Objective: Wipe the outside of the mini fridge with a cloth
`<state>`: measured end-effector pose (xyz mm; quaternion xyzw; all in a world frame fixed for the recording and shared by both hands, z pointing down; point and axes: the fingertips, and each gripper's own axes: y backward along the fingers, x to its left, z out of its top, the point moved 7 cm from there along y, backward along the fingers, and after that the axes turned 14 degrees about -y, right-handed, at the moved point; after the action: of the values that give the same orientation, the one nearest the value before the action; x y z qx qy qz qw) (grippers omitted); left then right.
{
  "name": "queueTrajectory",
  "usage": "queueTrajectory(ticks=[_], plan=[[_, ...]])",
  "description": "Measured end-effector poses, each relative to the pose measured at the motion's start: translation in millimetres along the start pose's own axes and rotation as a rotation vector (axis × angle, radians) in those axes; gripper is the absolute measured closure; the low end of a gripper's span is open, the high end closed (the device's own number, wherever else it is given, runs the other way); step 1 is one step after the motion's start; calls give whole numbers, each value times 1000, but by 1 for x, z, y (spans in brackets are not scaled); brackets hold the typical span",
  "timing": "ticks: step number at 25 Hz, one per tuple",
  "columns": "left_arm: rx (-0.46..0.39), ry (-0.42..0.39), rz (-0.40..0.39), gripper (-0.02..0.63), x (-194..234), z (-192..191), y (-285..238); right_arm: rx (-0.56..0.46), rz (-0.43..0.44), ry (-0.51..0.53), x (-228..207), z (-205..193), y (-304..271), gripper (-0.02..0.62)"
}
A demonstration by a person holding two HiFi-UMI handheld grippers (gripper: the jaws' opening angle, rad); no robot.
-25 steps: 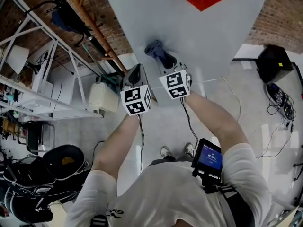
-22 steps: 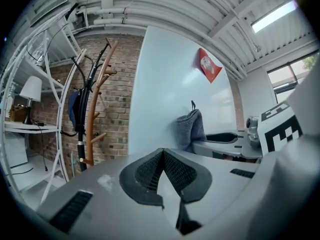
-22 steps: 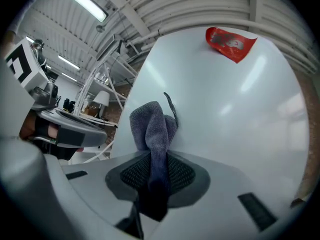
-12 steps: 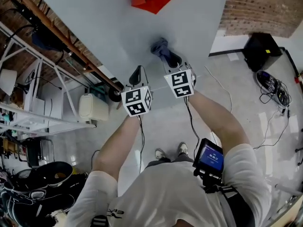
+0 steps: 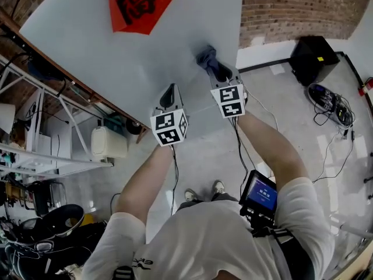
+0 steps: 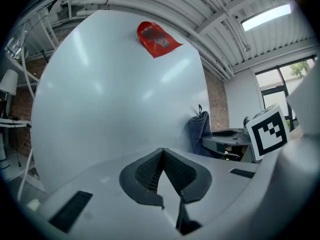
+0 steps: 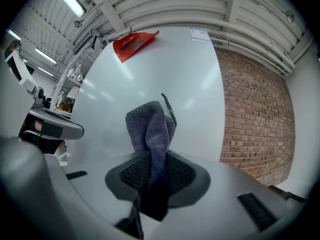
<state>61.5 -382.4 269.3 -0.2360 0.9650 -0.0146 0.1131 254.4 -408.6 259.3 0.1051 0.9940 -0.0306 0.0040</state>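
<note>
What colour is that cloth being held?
Grey-blue terry cloth; clearest in the right gripper view.

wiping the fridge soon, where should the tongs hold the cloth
Grip the cloth by its narrow bunched tail, coming from the side away from the fridge, as the right tongs do; the thick folded top stands free to press it.

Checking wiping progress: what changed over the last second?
The right hand-held gripper carried the cloth rightward across the fridge, from left of the red sign toward the edge by the brick wall. The left hand-held gripper followed alongside. Unchanged: right jaws clamped on the cloth, left jaws shut and empty.
</note>
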Motion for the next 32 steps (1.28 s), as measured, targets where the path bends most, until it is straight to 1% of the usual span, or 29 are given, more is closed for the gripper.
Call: queueTrajectory(ticks=[5, 9, 13, 19, 23, 29, 32], plan=[[1, -10, -16, 601, -21, 5, -21, 0, -24, -14, -36, -3, 1, 509], [2, -17, -27, 601, -32, 7, -32, 4, -56, -52, -63, -9, 1, 509], [9, -19, -26, 601, -38, 7, -33, 5, -55, -60, -71, -11, 4, 509], [12, -23, -13, 601, -32, 5, -21, 15, -64, -63, -68, -12, 5, 509], [10, -18, 8, 601, -21, 2, -7, 4, -66, -85, -61, -11, 12, 509], [16, 7, 16, 601, -9, -18, 17, 8, -14, -74, -17, -19, 27, 509], [21, 14, 19, 601, -3, -32, 34, 26, 11, -71, 10, -32, 35, 509]])
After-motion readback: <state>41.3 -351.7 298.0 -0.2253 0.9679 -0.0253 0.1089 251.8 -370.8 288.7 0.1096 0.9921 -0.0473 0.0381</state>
